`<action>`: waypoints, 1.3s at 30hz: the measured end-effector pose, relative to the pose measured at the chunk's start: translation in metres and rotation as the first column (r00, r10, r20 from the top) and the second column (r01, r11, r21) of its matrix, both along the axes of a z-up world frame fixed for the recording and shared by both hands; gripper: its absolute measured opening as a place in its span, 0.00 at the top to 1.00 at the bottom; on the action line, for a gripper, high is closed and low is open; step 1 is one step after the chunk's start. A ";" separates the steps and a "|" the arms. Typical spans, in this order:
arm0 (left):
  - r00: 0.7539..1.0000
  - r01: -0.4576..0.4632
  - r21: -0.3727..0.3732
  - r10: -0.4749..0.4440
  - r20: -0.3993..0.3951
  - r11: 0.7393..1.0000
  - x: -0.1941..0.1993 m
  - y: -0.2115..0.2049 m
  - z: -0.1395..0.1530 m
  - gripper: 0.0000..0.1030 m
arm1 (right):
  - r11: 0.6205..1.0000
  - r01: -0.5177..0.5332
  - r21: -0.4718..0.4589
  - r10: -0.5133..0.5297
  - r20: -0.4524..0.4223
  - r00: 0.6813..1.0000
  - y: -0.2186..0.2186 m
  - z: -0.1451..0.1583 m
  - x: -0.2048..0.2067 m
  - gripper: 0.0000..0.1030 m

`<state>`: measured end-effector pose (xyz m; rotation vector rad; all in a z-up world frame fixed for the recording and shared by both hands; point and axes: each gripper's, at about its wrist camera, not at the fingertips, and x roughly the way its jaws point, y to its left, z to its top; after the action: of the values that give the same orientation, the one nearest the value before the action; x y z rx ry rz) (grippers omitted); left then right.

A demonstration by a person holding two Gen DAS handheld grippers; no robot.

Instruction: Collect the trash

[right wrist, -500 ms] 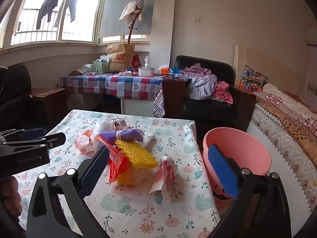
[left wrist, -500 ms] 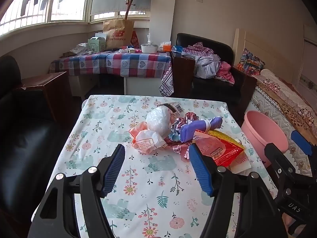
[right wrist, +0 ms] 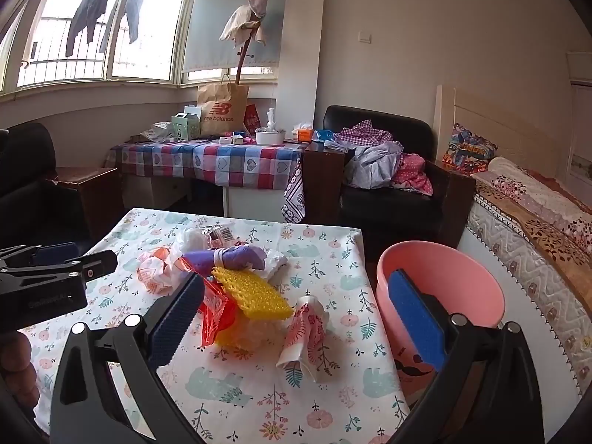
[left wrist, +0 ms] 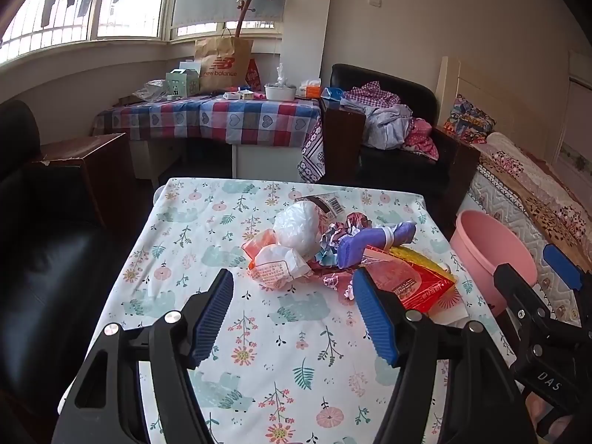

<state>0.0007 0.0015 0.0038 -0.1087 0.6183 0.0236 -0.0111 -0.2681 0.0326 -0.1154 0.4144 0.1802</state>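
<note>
A pile of trash lies on the floral tablecloth (left wrist: 207, 229): a white crumpled bag (left wrist: 298, 227), an orange-white wrapper (left wrist: 275, 264), a purple roll (left wrist: 373, 242), a red packet (left wrist: 414, 285) and a yellow mesh piece (right wrist: 251, 292). A floral paper wrapper (right wrist: 309, 329) lies apart, nearer the pink bucket (right wrist: 440, 285), which stands off the table's right edge. My left gripper (left wrist: 292, 314) is open and empty, just short of the pile. My right gripper (right wrist: 296, 318) is open and empty, above the floral wrapper, its right finger in front of the bucket.
A black sofa (left wrist: 44, 259) runs along the table's left side. A black armchair (right wrist: 392, 181) with clothes stands behind the table, a checked table (right wrist: 214, 162) with clutter behind that. A bed (right wrist: 536, 229) lies to the right of the bucket.
Both grippers have shifted only slightly; the views are nearly the same. Nothing was picked up or moved.
</note>
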 end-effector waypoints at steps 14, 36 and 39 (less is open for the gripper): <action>1.000 -0.003 -0.007 0.003 -0.002 1.000 -0.002 0.003 0.005 0.35 | 1.000 0.000 -0.001 0.000 0.002 1.000 0.002 0.000 0.006 0.03; 1.000 -0.006 -0.012 0.006 -0.004 1.000 -0.002 0.002 0.006 0.35 | 1.000 0.006 0.000 -0.006 0.001 1.000 0.001 -0.004 0.005 0.03; 1.000 -0.004 -0.012 0.004 -0.001 1.000 -0.002 0.002 0.005 0.35 | 1.000 0.010 0.001 -0.010 0.001 1.000 0.001 -0.005 0.005 0.03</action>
<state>-0.0015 0.0036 0.0092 -0.1213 0.6196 0.0237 -0.0059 -0.2674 0.0276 -0.1122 0.4143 0.1711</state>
